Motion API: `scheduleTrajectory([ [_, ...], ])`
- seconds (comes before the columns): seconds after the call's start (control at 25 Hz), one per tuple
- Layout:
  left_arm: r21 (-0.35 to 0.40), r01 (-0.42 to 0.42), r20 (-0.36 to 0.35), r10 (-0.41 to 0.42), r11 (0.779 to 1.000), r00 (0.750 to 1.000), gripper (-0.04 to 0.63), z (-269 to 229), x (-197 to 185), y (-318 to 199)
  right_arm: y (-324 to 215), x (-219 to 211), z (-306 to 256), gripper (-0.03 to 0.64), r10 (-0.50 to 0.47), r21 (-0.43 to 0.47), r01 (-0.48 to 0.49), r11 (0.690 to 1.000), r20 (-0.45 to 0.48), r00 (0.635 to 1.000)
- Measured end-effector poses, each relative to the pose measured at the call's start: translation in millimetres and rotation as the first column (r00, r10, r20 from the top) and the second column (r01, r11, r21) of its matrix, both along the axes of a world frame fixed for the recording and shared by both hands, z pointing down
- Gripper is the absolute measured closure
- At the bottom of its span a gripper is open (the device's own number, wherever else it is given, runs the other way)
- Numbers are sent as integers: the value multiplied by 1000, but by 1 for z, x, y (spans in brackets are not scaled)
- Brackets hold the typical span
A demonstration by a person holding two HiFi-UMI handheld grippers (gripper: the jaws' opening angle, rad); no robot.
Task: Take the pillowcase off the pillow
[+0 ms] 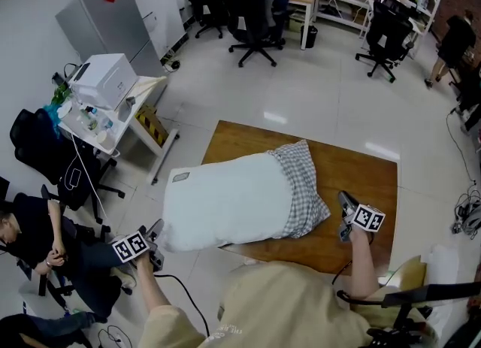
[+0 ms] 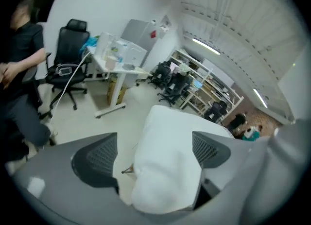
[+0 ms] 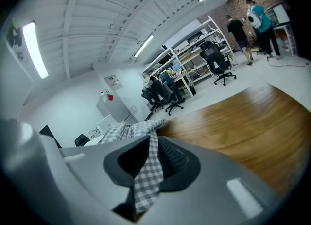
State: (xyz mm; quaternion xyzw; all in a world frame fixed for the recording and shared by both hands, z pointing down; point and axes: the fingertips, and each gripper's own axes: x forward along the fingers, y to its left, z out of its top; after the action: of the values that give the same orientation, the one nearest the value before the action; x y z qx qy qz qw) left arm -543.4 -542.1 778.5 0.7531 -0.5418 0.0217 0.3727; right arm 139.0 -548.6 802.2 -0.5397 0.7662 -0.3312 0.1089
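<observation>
At 9 o'clock the left gripper (image 2: 156,153) has its jaws apart around the bare end of the white pillow (image 1: 225,200). The pillow seems light and squashy and overhangs the wooden table (image 1: 364,177). At its 3 o'clock end the limp gingham pillowcase (image 1: 302,189) is bunched. The right gripper (image 3: 153,145) is clamped on its edge, I think a good hold.

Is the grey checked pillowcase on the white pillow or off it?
Mostly off: the grey checked pillowcase is bunched over only the right end of the white pillow, whose remaining length lies bare.
</observation>
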Motion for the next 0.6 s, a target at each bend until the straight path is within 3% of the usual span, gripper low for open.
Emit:
scheduleTrajectory([
  [0.08, 74, -185, 91, 178, 980, 980, 69, -41, 44, -13, 1, 2, -3, 563, 12, 8, -12, 1000, 9, 1000],
  [0.12, 86, -288, 149, 273, 954, 950, 24, -56, 70, -17, 1, 2, -6, 563, 14, 13, -15, 1000, 12, 1000],
  [0.16, 89, -392, 218, 366, 916, 905, 2, -70, 99, -19, 2, 1, -9, 563, 16, 19, -16, 1000, 17, 1000],
  [0.2, 82, -490, 293, 449, 868, 844, 2, -80, 129, -21, 3, -1, -11, 563, 15, 26, -16, 1000, 21, 1000],
  [0.28, 27, -649, 434, 576, 760, 693, 2, -83, 186, -22, 4, -5, -11, 563, 12, 33, -13, 999, 27, 1000],
  [0.4, -104, -823, 582, 705, 559, 406, 2, -63, 267, -16, 6, -13, -8, 563, -7, 32, 6, 999, 26, 1000],
  [0.44, -146, -857, 604, 731, 494, 318, 2, -53, 292, -12, 7, -18, -7, 563, -19, 33, 18, 999, 27, 999],
  [0.48, -183, -878, 619, 745, 443, 247, 2, -44, 314, -10, 9, -23, -6, 563, -30, 29, 29, 999, 28, 999],
  [0.52, -219, -887, 631, 752, 408, 191, 2, -33, 333, -8, 11, -28, -5, 563, -41, 24, 40, 999, 25, 999],
  [0.6, -292, -883, 652, 752, 368, 98, 2, -5, 360, -8, 15, -39, -6, 563, -66, 26, 65, 998, 11, 998],
])
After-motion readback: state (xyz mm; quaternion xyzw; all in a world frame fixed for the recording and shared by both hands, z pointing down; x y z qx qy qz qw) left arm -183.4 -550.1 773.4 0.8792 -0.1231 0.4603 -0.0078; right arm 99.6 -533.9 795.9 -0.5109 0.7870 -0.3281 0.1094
